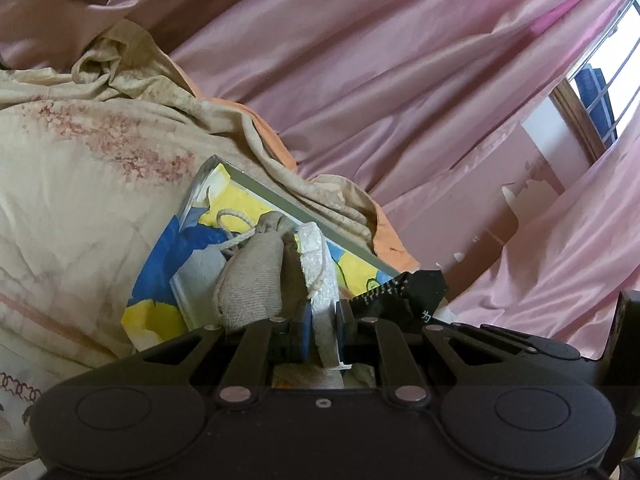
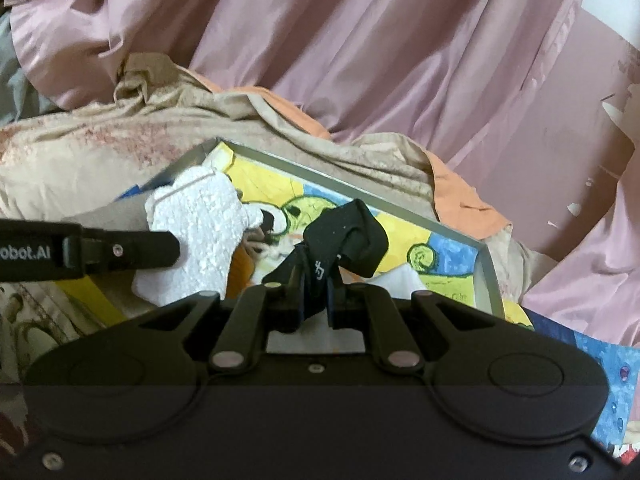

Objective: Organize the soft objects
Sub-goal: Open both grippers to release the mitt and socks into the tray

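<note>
Pinching a white foam piece point(image 1: 318, 256) between closed fingers, the left gripper point(image 1: 322, 320) holds it upright just above the framed painting point(image 1: 224, 208), with a beige drawstring pouch point(image 1: 252, 276) hanging against the foam's left side. The right gripper point(image 2: 314, 280) is clamped on a black sock point(image 2: 352, 236), which bunches over the middle of the same yellow-and-blue painting, just beside the foam. Beyond the frame's far edge lies a rumpled beige quilt point(image 1: 80, 168) with an orange lining, and behind that hangs a pink curtain point(image 1: 380, 60).
</note>
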The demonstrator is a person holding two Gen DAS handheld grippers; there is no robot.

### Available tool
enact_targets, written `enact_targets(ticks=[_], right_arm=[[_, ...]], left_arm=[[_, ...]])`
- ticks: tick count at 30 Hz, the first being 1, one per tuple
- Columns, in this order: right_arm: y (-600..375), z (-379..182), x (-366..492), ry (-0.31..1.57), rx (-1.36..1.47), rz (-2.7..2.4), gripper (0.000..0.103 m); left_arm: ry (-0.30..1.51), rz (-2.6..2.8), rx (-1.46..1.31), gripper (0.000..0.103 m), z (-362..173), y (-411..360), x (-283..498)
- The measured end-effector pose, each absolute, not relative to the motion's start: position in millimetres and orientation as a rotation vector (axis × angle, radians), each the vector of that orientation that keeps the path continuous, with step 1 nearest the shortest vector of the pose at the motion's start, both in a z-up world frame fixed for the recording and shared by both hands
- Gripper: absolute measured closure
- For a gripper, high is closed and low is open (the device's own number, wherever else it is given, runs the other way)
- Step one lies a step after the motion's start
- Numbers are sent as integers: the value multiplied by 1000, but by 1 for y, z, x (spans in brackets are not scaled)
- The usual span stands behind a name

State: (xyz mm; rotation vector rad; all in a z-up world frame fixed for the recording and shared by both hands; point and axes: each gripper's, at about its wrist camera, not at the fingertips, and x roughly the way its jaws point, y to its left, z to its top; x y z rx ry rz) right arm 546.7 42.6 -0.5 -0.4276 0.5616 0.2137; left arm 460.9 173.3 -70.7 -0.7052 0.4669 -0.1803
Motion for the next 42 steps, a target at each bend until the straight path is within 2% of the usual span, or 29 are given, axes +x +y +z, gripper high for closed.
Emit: enact_targets(ticks=[12, 19, 21, 25, 31, 33, 42], right_arm=[[39, 3, 544, 556, -410, 204, 86], [34, 9, 538, 539, -399, 189, 72], [32, 11, 536, 536, -396, 186, 70], [29, 15, 532, 529, -388, 182, 65], [23, 23, 524, 519, -376, 175, 58], [20, 25, 521, 515, -369, 173, 55], [1, 43, 500, 483, -333, 158, 36]], left_arm=[[479, -173, -698, 87, -71, 172, 462], [477, -146, -683, 80, -67, 170, 460], [470, -142, -670, 74, -64, 169, 458], [461, -136, -649, 69, -61, 165, 456], [447, -114, -608, 53, -57, 160, 453], [440, -105, -591, 46, -54, 159, 451], [408, -73, -503, 29, -43, 147, 439]])
